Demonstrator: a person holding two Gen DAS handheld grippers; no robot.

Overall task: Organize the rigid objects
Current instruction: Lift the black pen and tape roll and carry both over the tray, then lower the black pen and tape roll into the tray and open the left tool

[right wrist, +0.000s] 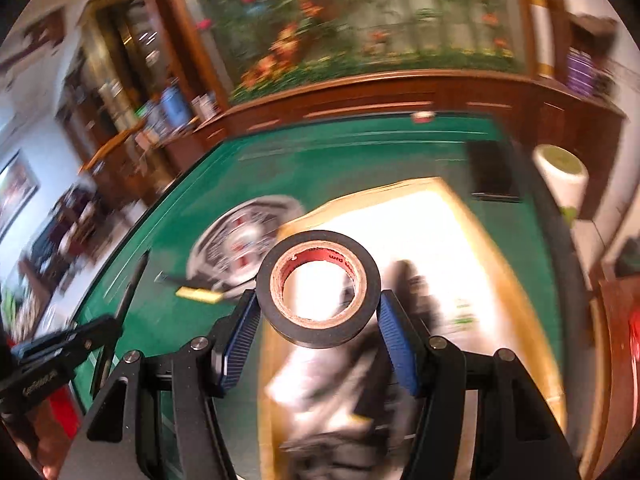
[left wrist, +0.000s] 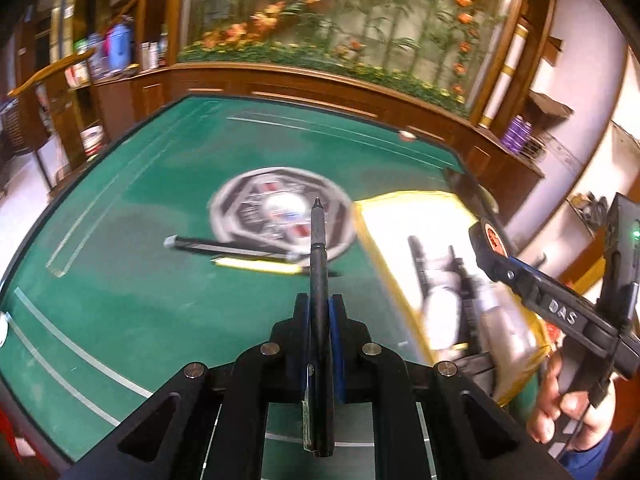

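gripping a pen, the left tool is clamped; the right tool pinches tape above the box. green surface lies bare at lower left.

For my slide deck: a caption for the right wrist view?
Right gripper holds a black tape roll above the yellow-rimmed box.

Green-topped table stood w/ dark wood cabinets behind. Above them, big flower mural in wood frame. Cluttered shelves at left, white wall at right.
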